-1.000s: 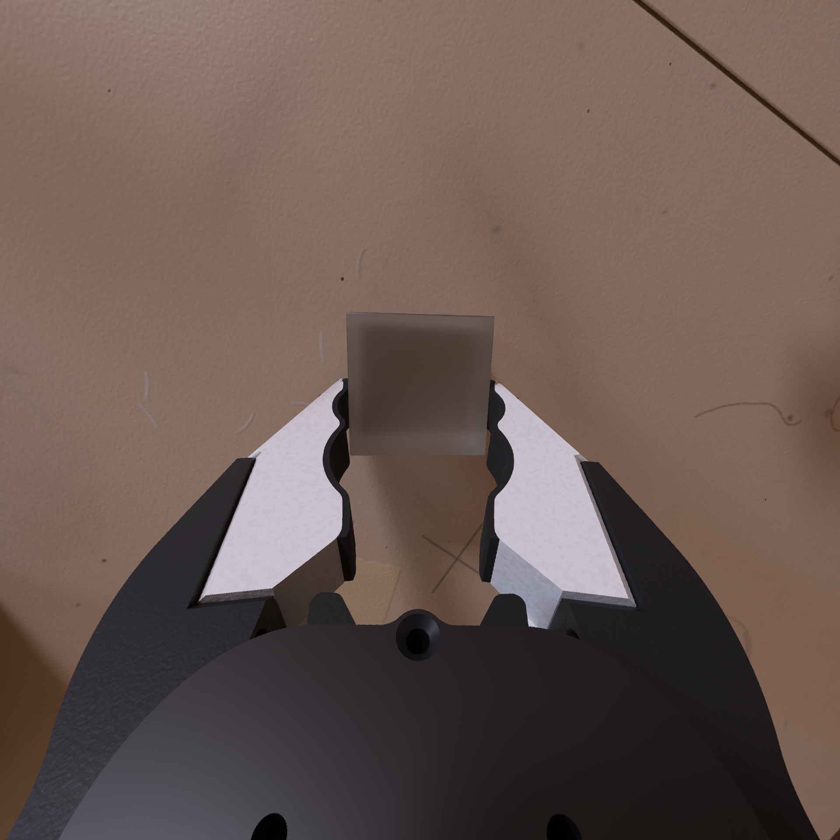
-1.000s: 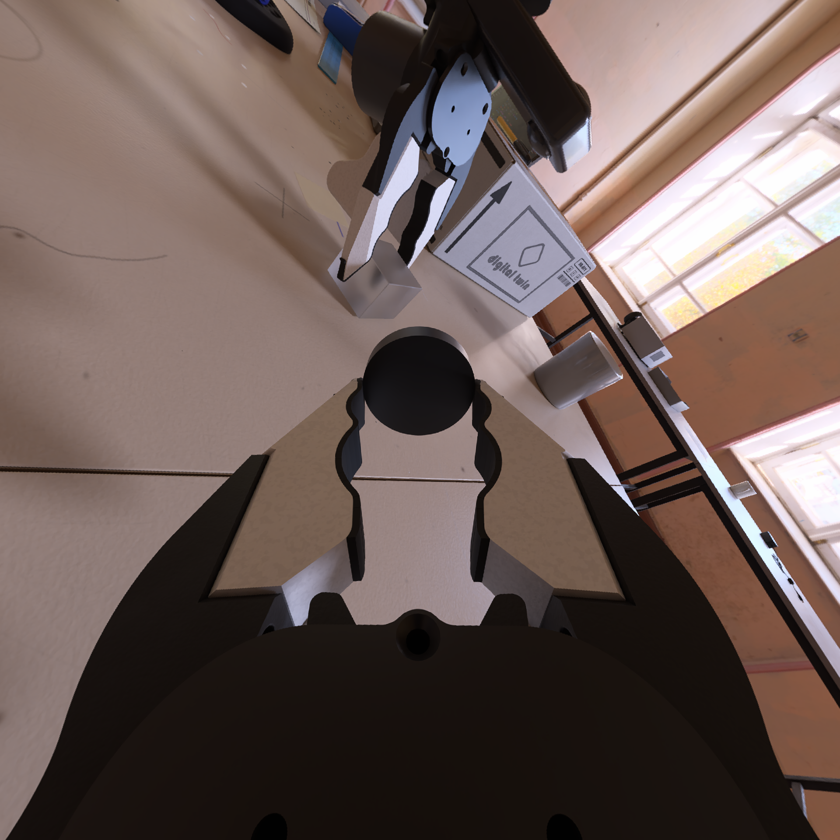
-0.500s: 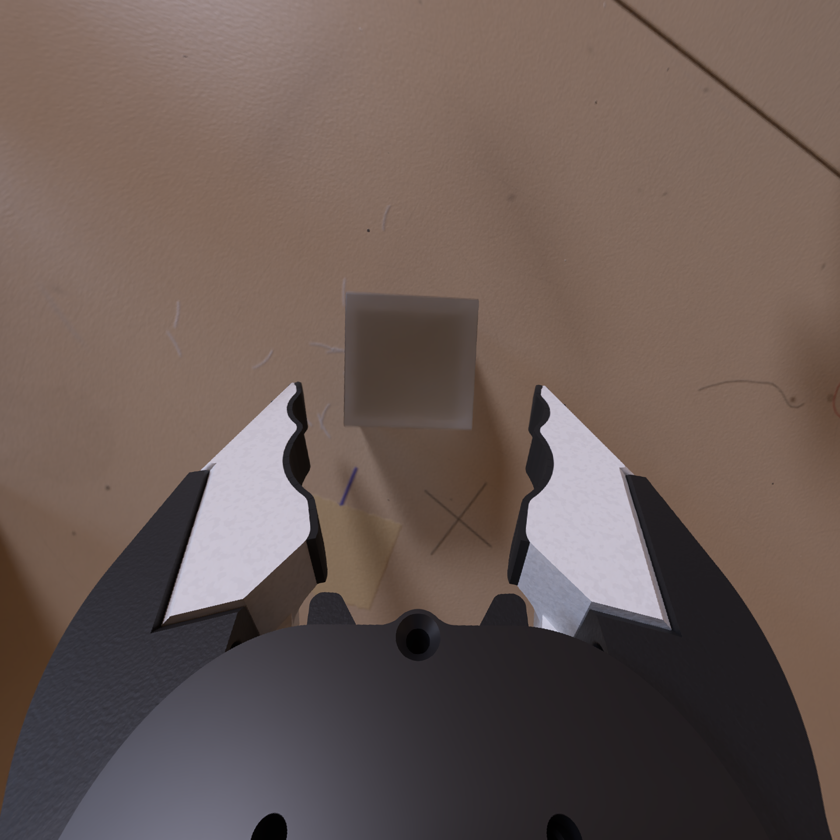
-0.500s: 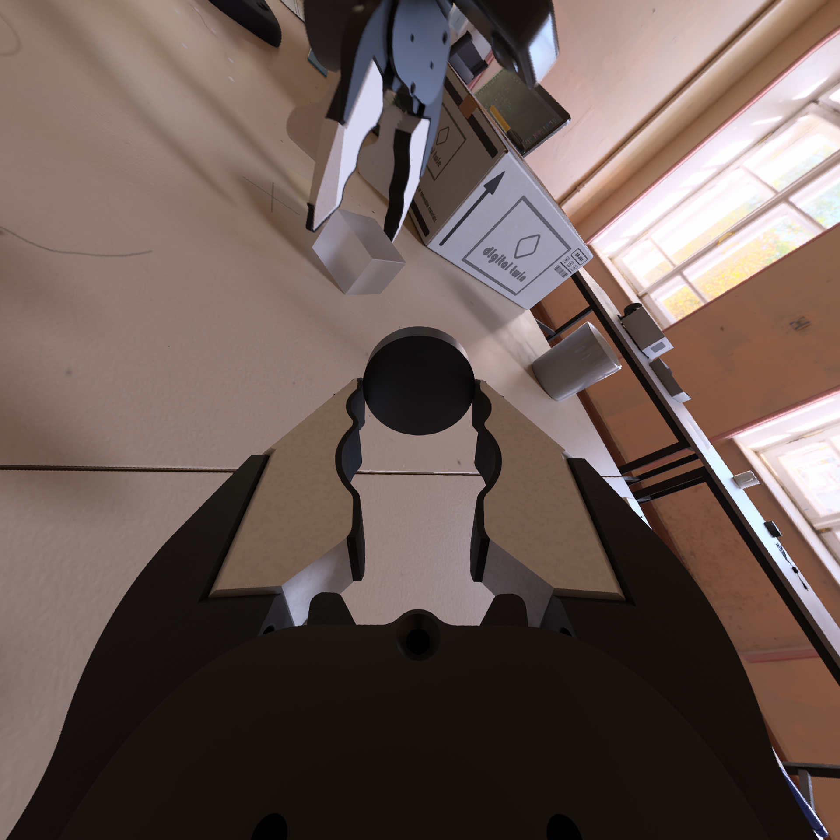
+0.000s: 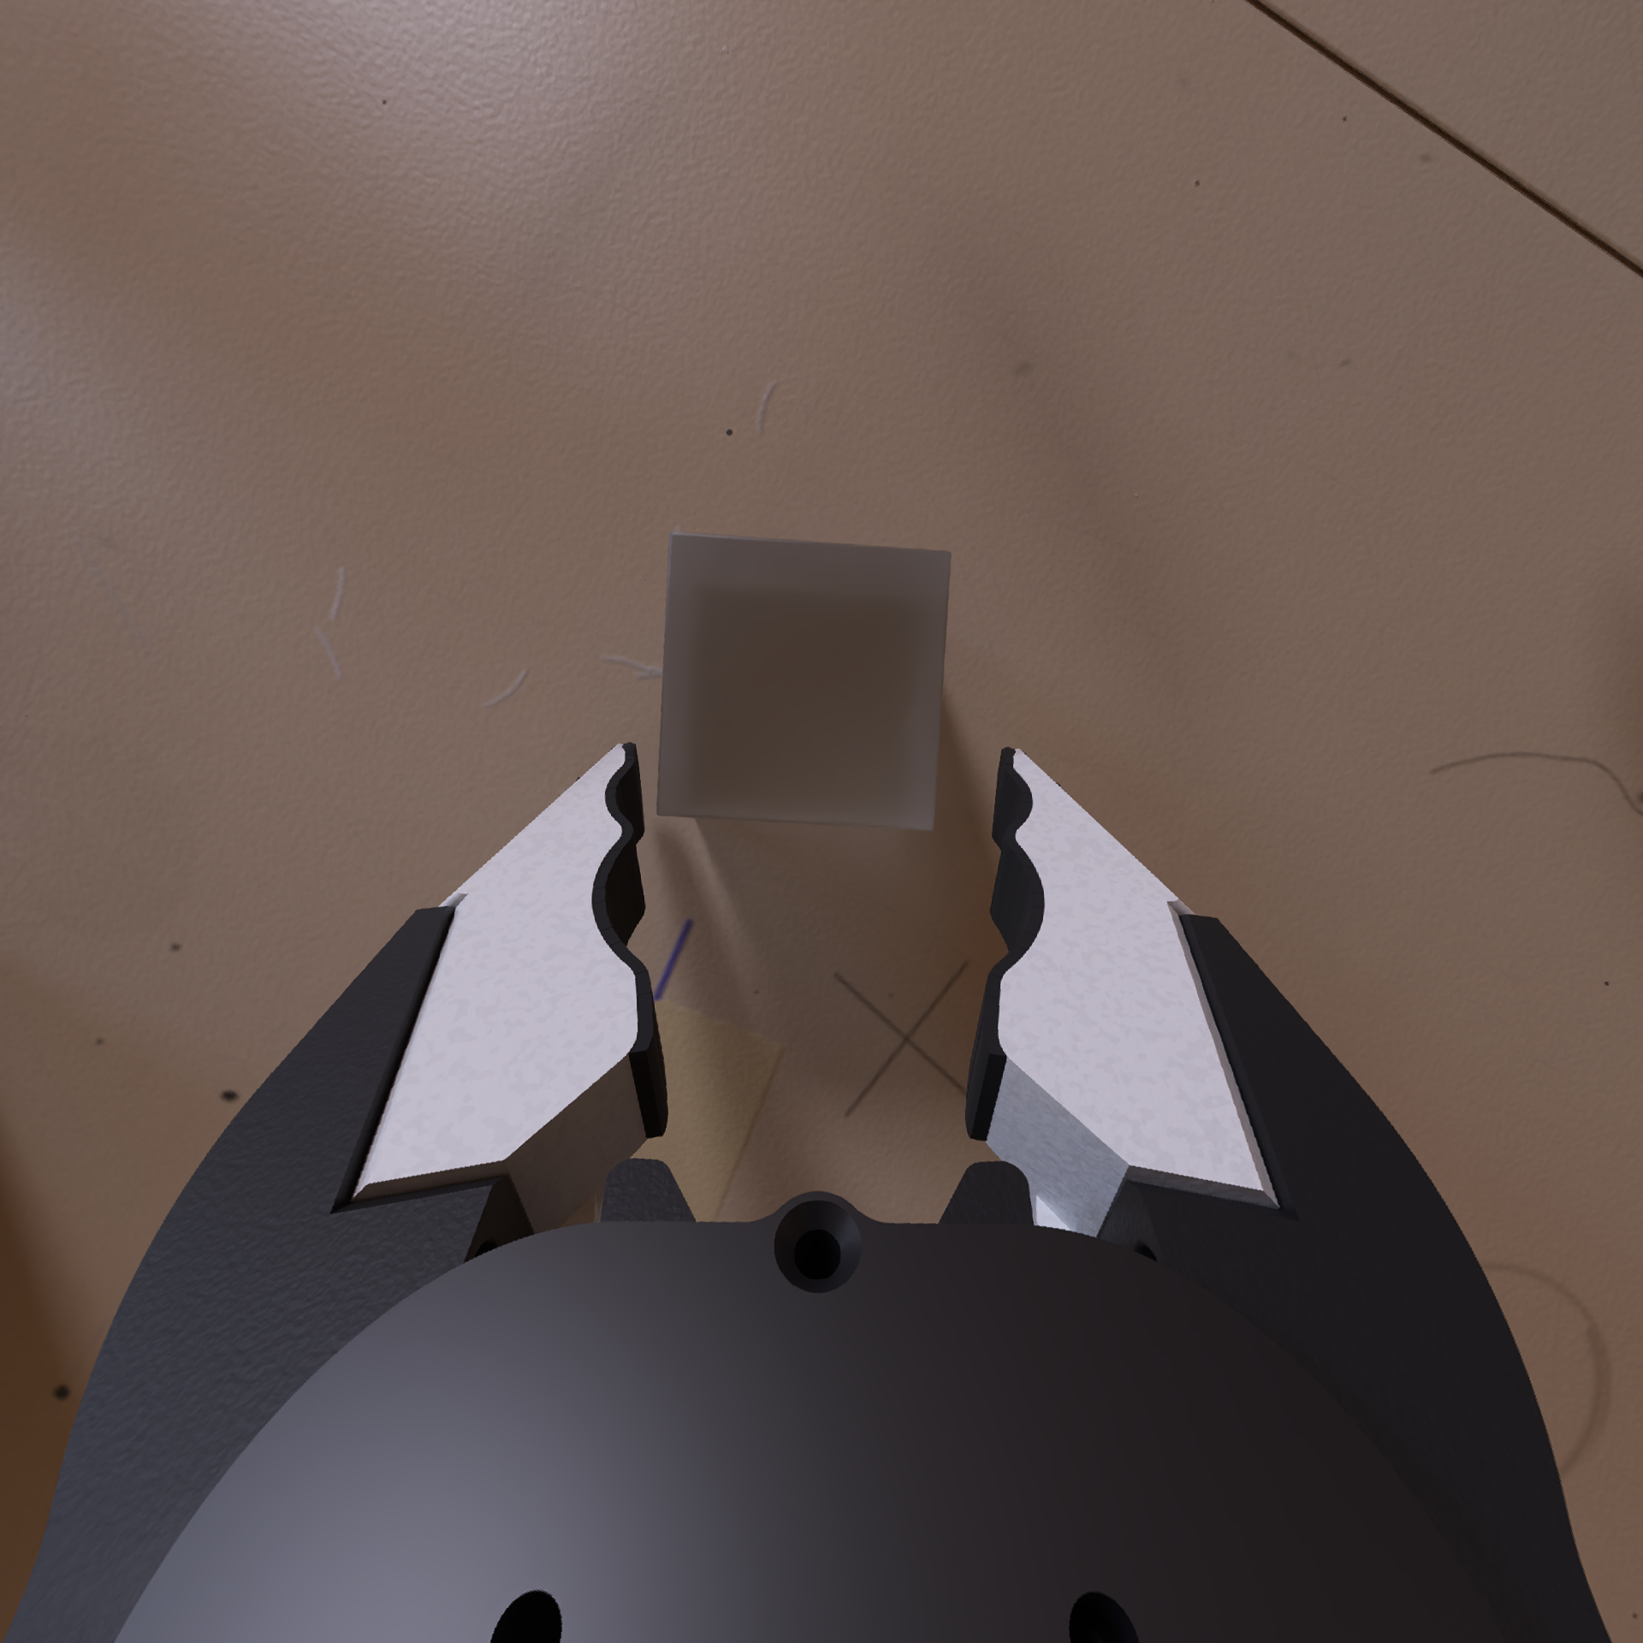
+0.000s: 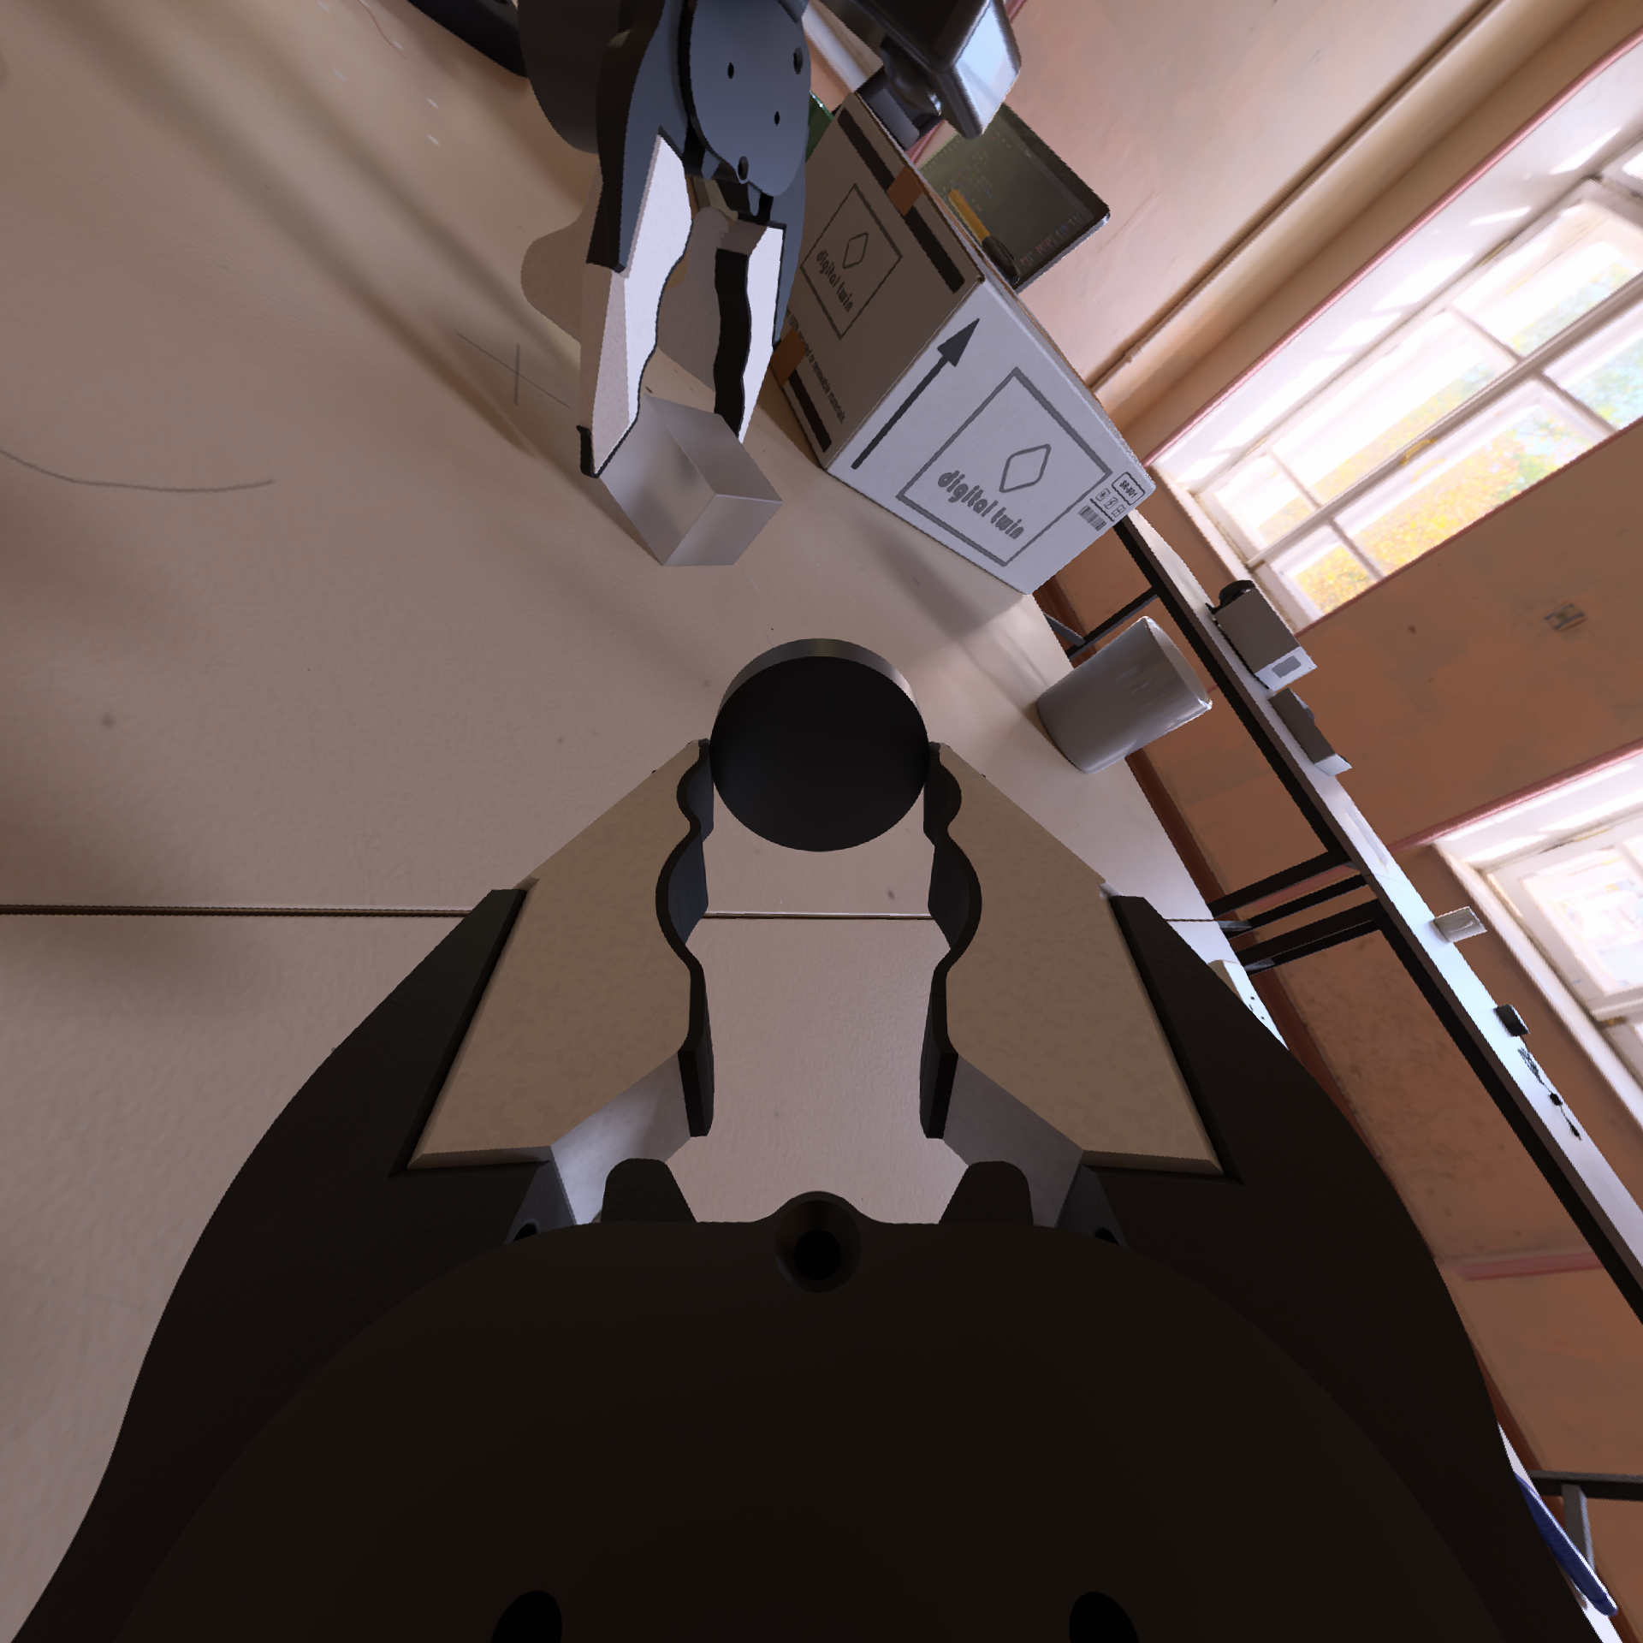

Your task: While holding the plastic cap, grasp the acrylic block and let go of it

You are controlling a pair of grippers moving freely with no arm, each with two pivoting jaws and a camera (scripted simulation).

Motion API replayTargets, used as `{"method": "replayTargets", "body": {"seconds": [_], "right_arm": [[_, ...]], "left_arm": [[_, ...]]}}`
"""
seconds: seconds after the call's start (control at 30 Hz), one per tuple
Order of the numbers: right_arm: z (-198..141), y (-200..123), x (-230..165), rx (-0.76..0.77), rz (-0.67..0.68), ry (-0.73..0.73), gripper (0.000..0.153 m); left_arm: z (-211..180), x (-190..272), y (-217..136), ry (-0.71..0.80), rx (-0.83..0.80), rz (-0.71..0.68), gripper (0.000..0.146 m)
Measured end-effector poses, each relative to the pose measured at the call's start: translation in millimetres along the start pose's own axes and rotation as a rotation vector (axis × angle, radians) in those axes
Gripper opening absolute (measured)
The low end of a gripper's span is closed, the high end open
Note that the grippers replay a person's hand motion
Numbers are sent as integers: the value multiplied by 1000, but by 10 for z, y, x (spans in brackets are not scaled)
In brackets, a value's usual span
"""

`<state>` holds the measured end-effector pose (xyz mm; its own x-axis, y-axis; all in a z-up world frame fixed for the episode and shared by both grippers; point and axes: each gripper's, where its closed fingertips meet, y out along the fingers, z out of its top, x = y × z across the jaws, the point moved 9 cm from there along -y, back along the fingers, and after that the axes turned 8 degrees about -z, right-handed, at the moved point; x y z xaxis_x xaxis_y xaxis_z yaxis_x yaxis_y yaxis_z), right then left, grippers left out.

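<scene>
Two hand-held grippers face you: your right hand-held gripper (image 6: 818,765) clamps the black cap (image 6: 818,747), your left hand-held gripper (image 5: 813,756) hangs spread above the clear block (image 5: 800,685) on the desk (image 5: 356,356); likely rigid and slick, so pinch opposite flat faces squarely.

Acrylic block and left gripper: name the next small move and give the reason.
Probably back the left gripper straight away from the acrylic block. Its jaws stand open, with a gap showing on each side of the block, which sits on the table just past the fingertips, so the release looks done. The right gripper should stay shut on the black plastic cap.
</scene>
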<state>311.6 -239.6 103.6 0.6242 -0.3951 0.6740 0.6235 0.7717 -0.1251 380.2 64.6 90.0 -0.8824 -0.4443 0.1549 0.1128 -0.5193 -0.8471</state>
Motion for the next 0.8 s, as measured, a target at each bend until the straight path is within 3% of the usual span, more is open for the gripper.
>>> {"method": "replayTargets", "body": {"seconds": [0.17, 0.37, 0.53, 0.8], "right_arm": [[0, -4, 15, -1, -7, -8, 47], [-51, 7, 61, -19, -15, -3, 47], [-97, 11, 130, -33, -27, 40, 47], [-167, 16, 229, -43, -39, 106, 47]], "left_arm": [[-5, 30, -142, -29, 106, 48, 91], [-346, 245, -249, -126, 275, 170, 81], [-600, 335, -155, -259, 333, 286, 117], [-647, 445, -85, -274, 308, 312, 100]]}}
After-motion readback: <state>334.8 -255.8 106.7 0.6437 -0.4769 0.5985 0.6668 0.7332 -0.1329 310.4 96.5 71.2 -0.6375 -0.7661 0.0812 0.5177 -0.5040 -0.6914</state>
